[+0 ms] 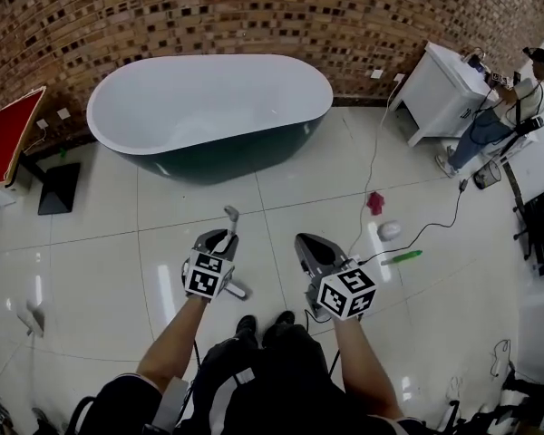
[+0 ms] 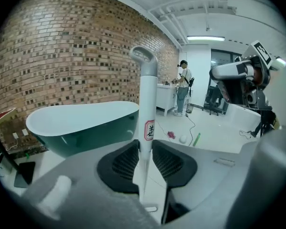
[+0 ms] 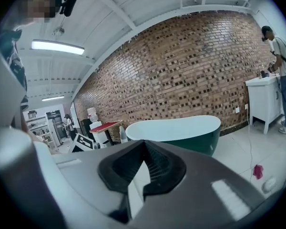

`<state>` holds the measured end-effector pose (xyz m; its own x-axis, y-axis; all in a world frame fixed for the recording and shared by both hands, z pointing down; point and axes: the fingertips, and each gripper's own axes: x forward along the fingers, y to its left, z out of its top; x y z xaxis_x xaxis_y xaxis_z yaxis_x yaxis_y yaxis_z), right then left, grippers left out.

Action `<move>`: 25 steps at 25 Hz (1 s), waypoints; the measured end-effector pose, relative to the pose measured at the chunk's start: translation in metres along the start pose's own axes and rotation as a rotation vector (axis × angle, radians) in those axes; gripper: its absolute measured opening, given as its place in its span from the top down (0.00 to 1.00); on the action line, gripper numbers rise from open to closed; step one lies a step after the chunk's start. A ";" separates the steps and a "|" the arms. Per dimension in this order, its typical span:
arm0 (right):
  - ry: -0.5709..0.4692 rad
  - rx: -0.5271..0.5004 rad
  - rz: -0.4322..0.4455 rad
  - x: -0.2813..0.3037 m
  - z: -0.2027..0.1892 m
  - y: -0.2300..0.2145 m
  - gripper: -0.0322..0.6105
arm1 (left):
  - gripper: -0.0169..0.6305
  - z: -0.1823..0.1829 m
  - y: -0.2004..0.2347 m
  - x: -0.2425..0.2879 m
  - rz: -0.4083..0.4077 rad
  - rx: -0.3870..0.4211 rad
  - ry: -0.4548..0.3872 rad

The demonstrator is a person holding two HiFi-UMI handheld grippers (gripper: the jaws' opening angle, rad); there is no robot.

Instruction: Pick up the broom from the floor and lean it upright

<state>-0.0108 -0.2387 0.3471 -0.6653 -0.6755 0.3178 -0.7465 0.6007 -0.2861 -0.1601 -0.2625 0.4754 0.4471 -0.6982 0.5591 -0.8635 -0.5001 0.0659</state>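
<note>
The broom's white handle (image 2: 144, 109) stands almost upright between the jaws of my left gripper (image 2: 144, 148), which is shut on it. Its grey hooked top end (image 2: 144, 56) rises above the jaws, and a red-bordered label (image 2: 149, 130) sits just above the pads. In the head view the left gripper (image 1: 219, 241) holds the handle with the grey tip (image 1: 230, 213) pointing toward the bathtub; a grey lower part of the broom (image 1: 237, 290) shows below the marker cube. My right gripper (image 1: 310, 243) hangs beside it, apart from the broom, its jaw tips together (image 3: 144, 146) with nothing between them.
A white and dark green bathtub (image 1: 208, 107) stands ahead by the brick wall (image 1: 254, 7). A white cabinet (image 1: 444, 89) and a person (image 1: 508, 116) are at the far right. A red rag (image 1: 375, 203), a white ball (image 1: 389, 230), a green stick (image 1: 401, 257) and a cable (image 1: 435, 225) lie on the tiles at right. A red-topped table (image 1: 9, 134) is at left.
</note>
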 end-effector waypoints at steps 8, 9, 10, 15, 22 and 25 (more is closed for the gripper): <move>0.012 -0.027 0.159 0.064 0.034 -0.049 0.95 | 0.83 0.037 0.023 0.041 0.113 -0.134 0.001; 0.021 -0.032 0.186 0.071 0.039 -0.055 0.95 | 0.83 0.042 0.026 0.048 0.134 -0.152 0.008; 0.029 -0.033 0.210 0.077 0.045 -0.063 0.95 | 0.83 0.048 0.029 0.056 0.154 -0.167 0.016; 0.051 -0.012 0.301 0.097 0.071 -0.111 0.95 | 0.83 0.085 0.036 0.102 0.237 -0.246 0.037; 0.061 0.002 0.384 0.127 0.087 -0.146 0.95 | 0.83 0.109 0.048 0.140 0.285 -0.325 0.045; 0.057 0.006 0.393 0.140 0.096 -0.156 0.95 | 0.83 0.116 0.054 0.154 0.281 -0.344 0.048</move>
<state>0.0122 -0.4682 0.3495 -0.8996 -0.3696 0.2326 -0.4349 0.8060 -0.4015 -0.1108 -0.4570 0.4689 0.1798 -0.7540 0.6317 -0.9809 -0.0895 0.1724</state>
